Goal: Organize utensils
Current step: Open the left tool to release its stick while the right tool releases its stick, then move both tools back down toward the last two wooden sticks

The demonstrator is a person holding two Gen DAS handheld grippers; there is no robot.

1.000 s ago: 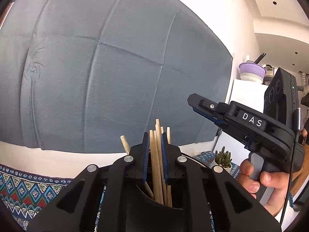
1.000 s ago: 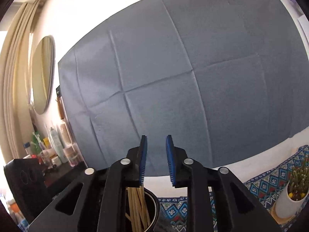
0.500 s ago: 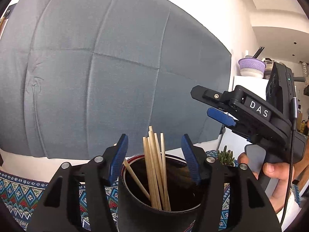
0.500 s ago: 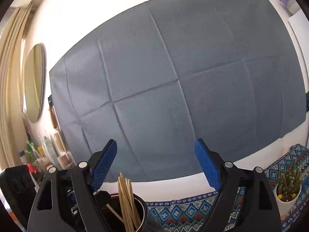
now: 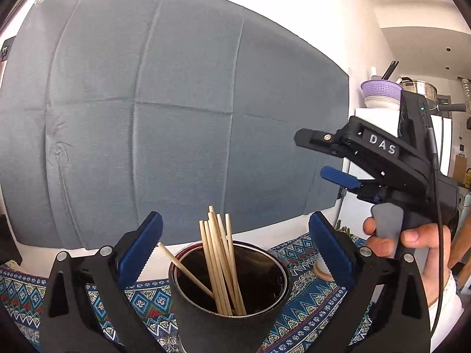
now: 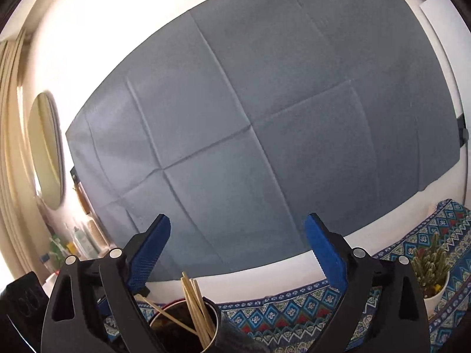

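The left gripper (image 5: 235,245) and right gripper (image 6: 238,251) have just spread wide and grip nothing. The bundle of pale wooden chopsticks (image 5: 221,261) stands loose in the round black cup (image 5: 229,309), on the blue patterned cloth (image 5: 306,303) near its back edge.

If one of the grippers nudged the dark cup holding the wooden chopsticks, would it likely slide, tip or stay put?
The dark cylindrical cup looks wide for its height, so it would probably slide on the patterned tablecloth before tipping. The thin wooden chopsticks stand loosely and lean on the rim, so they would likely rattle and shift. They look light, adding little top weight.
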